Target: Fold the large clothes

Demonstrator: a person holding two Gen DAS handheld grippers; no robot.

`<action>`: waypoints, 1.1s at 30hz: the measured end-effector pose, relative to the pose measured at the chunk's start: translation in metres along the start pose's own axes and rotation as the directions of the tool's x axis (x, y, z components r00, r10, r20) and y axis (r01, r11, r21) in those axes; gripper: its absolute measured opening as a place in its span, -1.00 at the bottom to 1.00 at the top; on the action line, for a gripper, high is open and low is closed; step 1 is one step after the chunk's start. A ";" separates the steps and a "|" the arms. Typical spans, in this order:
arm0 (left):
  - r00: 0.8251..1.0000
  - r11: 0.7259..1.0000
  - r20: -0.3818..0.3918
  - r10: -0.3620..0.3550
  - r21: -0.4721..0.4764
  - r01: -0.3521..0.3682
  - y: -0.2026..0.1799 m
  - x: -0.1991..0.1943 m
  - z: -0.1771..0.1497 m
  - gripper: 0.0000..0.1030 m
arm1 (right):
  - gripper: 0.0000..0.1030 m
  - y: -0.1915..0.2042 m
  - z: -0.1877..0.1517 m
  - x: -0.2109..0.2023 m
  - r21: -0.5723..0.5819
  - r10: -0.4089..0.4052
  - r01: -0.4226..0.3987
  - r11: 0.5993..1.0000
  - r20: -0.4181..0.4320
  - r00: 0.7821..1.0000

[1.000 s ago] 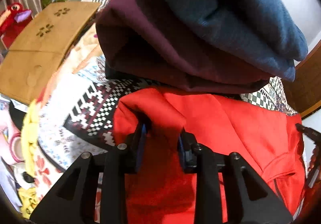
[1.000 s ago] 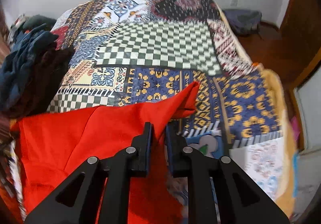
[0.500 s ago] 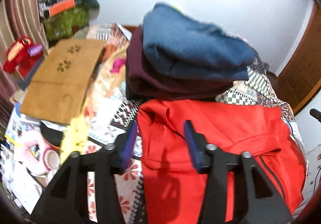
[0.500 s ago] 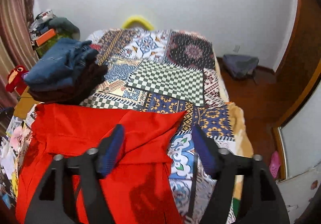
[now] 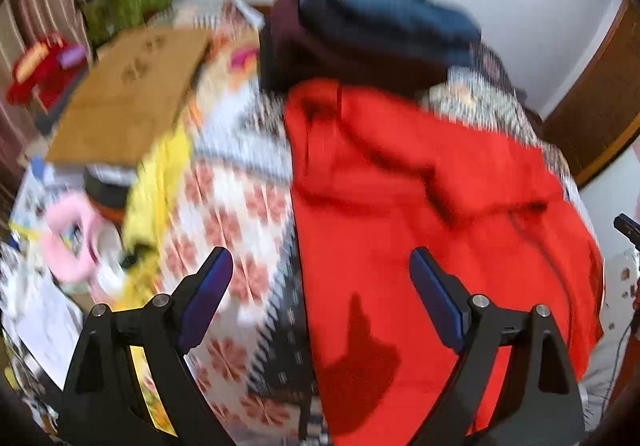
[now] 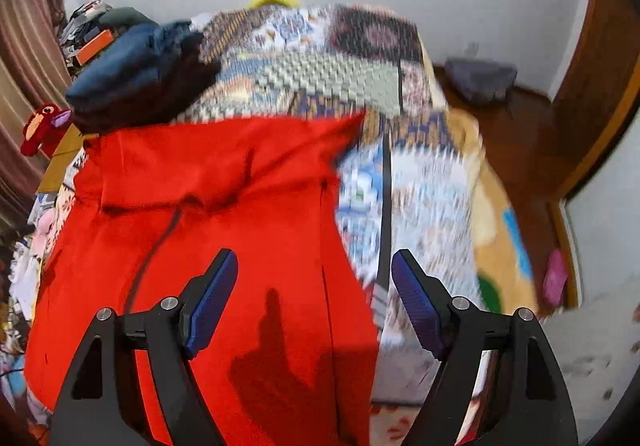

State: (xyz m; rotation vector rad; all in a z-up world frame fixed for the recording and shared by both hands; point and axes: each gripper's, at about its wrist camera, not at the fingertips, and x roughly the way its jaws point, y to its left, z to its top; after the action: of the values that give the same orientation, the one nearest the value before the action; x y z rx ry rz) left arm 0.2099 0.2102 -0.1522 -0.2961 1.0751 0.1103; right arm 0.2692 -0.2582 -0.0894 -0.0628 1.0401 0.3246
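Opening both jaws, nothing between | left gripper [image 5: 320, 286], right gripper [image 6: 314, 286] above red garment [image 6: 224, 214] | I'd regrip edges evenly.

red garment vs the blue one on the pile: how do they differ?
The red garment lies spread across the near part of the patterned bedspread; the blue garment is bundled compactly at the far left. The red garment rests directly on the bedspread; the blue garment sits atop a dark maroon garment. The red one covers far more area. Neither is gripped.
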 end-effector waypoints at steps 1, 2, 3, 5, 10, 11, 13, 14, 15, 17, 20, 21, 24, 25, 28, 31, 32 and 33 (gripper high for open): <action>0.999 1.000 -0.033 -0.015 -0.012 0.015 0.002 0.009 -0.009 0.74 | 0.48 -0.003 -0.006 0.005 0.020 0.011 -0.010 1.000 -0.020 1.000; 0.997 0.999 -0.066 -0.036 -0.028 0.035 0.004 0.017 -0.018 0.74 | 0.48 -0.005 -0.012 0.008 0.034 0.022 -0.021 0.999 -0.032 0.999; 0.992 0.996 -0.104 -0.074 -0.054 0.068 0.007 0.026 -0.030 0.74 | 0.48 -0.008 -0.017 0.013 0.051 0.040 -0.038 0.998 -0.048 0.998; 0.983 0.991 -0.145 -0.114 -0.085 0.102 0.008 0.037 -0.044 0.74 | 0.48 -0.012 -0.026 0.020 0.085 0.068 -0.062 0.994 -0.071 0.995; 0.973 0.986 -0.170 -0.154 -0.096 0.139 0.000 0.048 -0.071 0.72 | 0.46 -0.015 -0.035 0.025 0.138 0.081 -0.077 0.987 -0.024 0.996; 0.972 0.983 -0.161 -0.169 -0.093 0.155 -0.002 0.046 -0.073 0.72 | 0.35 -0.013 -0.036 0.025 0.136 0.078 -0.075 0.988 -0.017 0.997; 0.960 0.966 -0.132 -0.246 -0.111 0.232 -0.008 0.043 -0.075 0.58 | 0.09 -0.004 -0.035 0.025 0.094 0.036 -0.035 0.995 -0.002 0.999; 0.955 0.960 -0.127 -0.268 -0.114 0.254 -0.011 0.042 -0.075 0.34 | -0.10 0.000 -0.035 0.024 0.068 0.017 -0.018 0.998 0.005 1.000; 0.952 0.957 -0.126 -0.280 -0.109 0.268 -0.016 0.043 -0.074 0.00 | -0.21 0.002 -0.035 0.023 0.050 0.014 -0.014 0.999 0.011 1.000; 0.951 0.958 -0.126 -0.281 -0.096 0.271 -0.023 0.046 -0.072 -0.61 | -0.68 0.004 -0.031 0.021 0.023 0.039 -0.040 0.999 0.014 0.999; 0.955 0.961 -0.116 -0.273 -0.085 0.264 -0.027 0.048 -0.062 -0.92 | -0.75 0.004 -0.020 0.016 0.032 0.115 -0.115 0.993 0.018 0.993; 0.960 0.964 -0.104 -0.262 -0.072 0.255 -0.030 0.046 -0.058 -0.92 | -0.76 0.005 -0.016 0.014 0.025 0.121 -0.122 0.992 0.029 0.992; 0.978 0.978 -0.012 -0.210 -0.018 0.210 -0.035 0.028 -0.032 -0.93 | -0.76 0.007 0.004 0.011 0.033 0.148 -0.151 0.988 0.067 0.987; 0.980 0.980 0.019 -0.199 -0.007 0.200 -0.033 0.020 -0.022 -0.93 | -0.76 0.008 0.009 0.012 0.037 0.141 -0.144 0.989 0.081 0.987; 0.984 0.990 0.108 -0.143 0.022 0.141 -0.035 0.006 0.009 -0.93 | -0.76 0.011 0.028 0.017 0.039 0.108 -0.113 0.993 0.128 0.986; 0.984 0.993 0.137 -0.118 -0.017 0.121 -0.028 0.017 0.038 -0.92 | -0.76 0.013 0.040 0.036 0.047 0.055 -0.062 0.997 0.133 0.990; 0.984 0.990 0.128 -0.128 -0.040 0.134 -0.023 0.024 0.044 -0.92 | -0.73 0.012 0.041 0.043 0.053 0.050 -0.056 0.997 0.120 0.991; 0.986 0.991 0.115 -0.121 -0.051 0.127 -0.022 0.035 0.049 -0.88 | -0.70 0.011 0.043 0.053 0.058 0.042 -0.048 0.997 0.100 0.994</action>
State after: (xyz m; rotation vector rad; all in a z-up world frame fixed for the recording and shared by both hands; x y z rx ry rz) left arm 0.2731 0.2020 -0.1573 -0.4042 0.9412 0.0459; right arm 0.3263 -0.2267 -0.1119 0.0314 0.9537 0.3337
